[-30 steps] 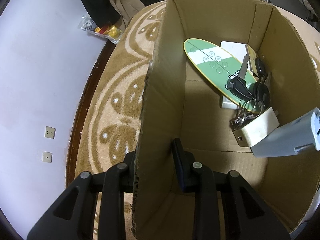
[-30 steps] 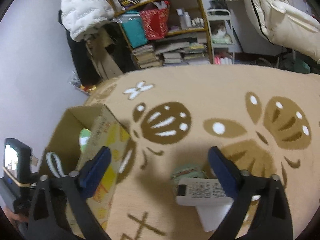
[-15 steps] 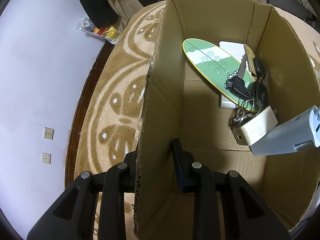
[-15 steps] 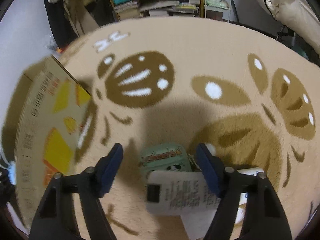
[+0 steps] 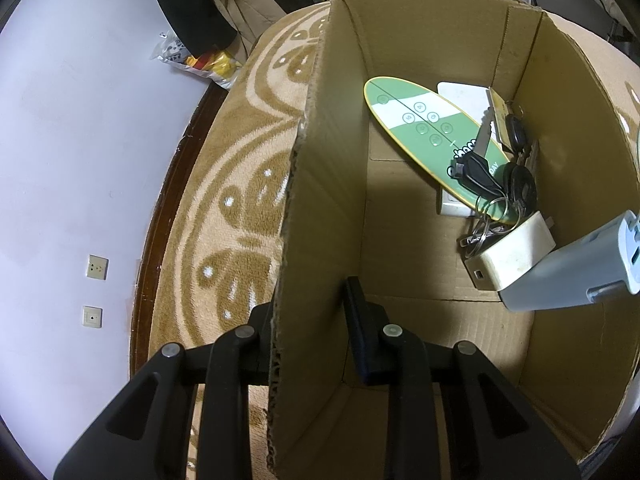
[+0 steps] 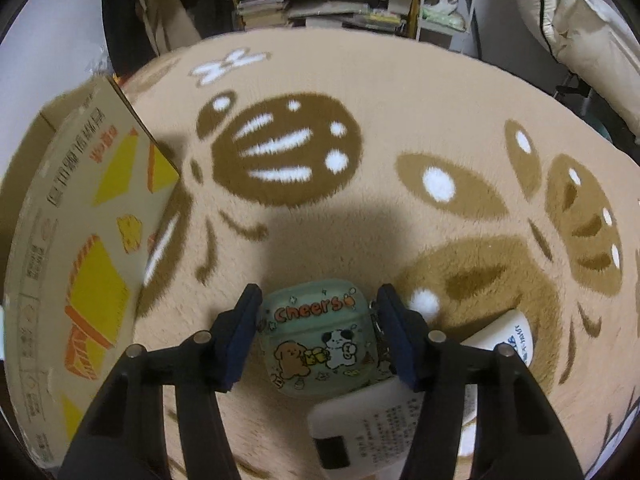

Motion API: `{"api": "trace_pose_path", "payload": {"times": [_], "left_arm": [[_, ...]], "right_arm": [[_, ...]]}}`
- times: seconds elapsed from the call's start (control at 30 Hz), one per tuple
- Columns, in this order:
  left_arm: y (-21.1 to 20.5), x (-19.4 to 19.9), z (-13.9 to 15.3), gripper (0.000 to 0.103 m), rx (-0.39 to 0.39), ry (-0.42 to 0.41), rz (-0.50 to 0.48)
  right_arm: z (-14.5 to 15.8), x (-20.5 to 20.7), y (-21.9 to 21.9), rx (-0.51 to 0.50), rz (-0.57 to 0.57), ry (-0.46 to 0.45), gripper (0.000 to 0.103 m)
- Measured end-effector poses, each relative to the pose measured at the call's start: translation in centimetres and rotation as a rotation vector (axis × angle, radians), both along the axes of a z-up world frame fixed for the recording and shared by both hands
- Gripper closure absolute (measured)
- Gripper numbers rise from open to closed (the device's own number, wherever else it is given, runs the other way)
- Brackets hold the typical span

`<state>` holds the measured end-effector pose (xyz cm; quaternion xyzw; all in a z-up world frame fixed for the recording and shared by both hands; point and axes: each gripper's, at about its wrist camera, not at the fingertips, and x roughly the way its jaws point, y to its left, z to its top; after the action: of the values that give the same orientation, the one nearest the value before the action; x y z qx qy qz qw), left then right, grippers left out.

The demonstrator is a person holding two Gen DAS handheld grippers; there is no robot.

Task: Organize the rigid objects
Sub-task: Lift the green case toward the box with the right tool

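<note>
right wrist view | my right gripper (image 6: pixel 316 334) straddles the green earbud case (image 6: pixel 320 338) on the rug (image 6: pixel 400 92), jaws closing, narrow gaps either side | left gripper (image 5: pixel 310 340) clamps the cardboard box (image 5: pixel 320 200) wall, case lies right of box

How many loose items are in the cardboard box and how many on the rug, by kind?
In the cardboard box:
Green oval board: 1
Bunch of keys: 1
White charger plug: 1
Grey device: 1
White flat box: 1
On the rug:
Earbud case: 1
White bottles: 2
Total: 8
</note>
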<state>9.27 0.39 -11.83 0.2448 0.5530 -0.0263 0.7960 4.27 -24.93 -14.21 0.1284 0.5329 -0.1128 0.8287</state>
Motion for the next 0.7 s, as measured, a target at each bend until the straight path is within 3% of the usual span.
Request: {"api": "trace_pose_path", "payload": {"times": [0.2,0.53,0.57,0.6,0.63,0.7], "left_arm": [[0.0,0.0,0.0,0.077,0.002,0.000,0.000],[-0.1,0.0,0.1,0.077,0.005,-0.002,-0.002],[-0.1,0.0,0.2,0.077,0.007,-0.002,-0.003],[-0.2,-0.1,0.2,0.077,0.008,-0.002,-0.003],[-0.2,-0.1,0.2,0.077,0.008,-0.002,-0.004],[-0.2,-0.1,0.3,0.077,0.008,-0.002,-0.005]], "right_arm": [[1.8,-1.1,0.4,0.044,-0.068,-0.138,0.041],[6.6,-1.6,2.4,0.019,-0.044,-0.334,0.045],[7.5,-1.9,2.7,0.013,-0.039,-0.380,0.077],[8.6,-2.2,2.9,0.016,-0.025,-0.428,0.093],[9.5,-2.1,3.1,0.027,-0.010,-0.457,0.099],[10.8,-2.3,3.5,0.023,0.007,-0.504,0.099]]}}
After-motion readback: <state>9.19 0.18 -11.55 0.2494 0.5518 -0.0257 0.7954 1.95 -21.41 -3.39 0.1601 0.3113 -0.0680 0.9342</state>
